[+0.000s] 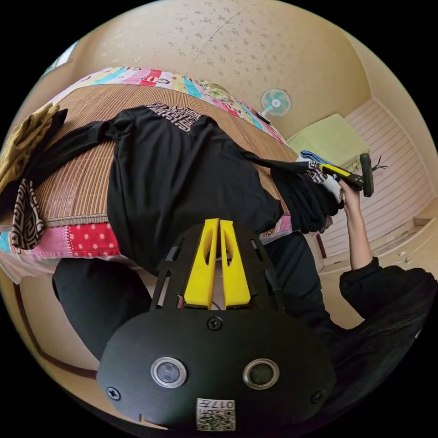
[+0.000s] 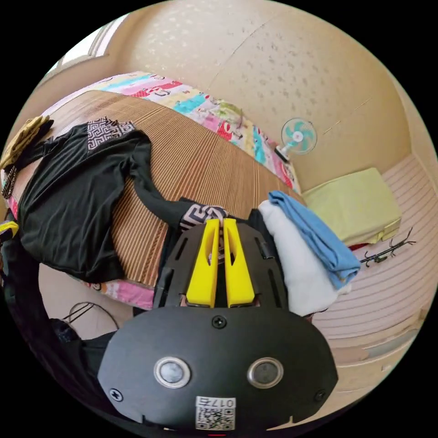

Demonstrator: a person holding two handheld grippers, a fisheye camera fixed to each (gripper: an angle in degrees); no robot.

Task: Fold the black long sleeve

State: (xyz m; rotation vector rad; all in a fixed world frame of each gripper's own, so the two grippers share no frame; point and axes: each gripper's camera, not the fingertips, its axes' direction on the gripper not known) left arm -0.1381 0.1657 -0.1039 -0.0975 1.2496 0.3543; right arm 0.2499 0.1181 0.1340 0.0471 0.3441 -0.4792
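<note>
Left tongs (image 1: 219, 222) have their yellow plastic jaws pressed together right at the hem of the black long sleeve (image 1: 182, 182), though I can't tell if any fabric is actually pinched. Right tongs (image 2: 222, 221) are closed on the patterned cuff (image 2: 203, 213) of one sleeve, jaws nearly touching. The shirt is thin, soft knit, spread flat on a ribbed woven mat (image 2: 200, 164) on the bed (image 1: 86, 239), hem near the bottom edge, patterned collar toward the top of the frame; long axis runs bottom to top in the left gripper view. A stack of folded white and blue clothes (image 2: 305, 246) sits right of the cuff. Crumpled olive and patterned clothes (image 1: 23, 146) lie far left. A small fan (image 2: 298, 135) stands by the speckled wall.
</note>
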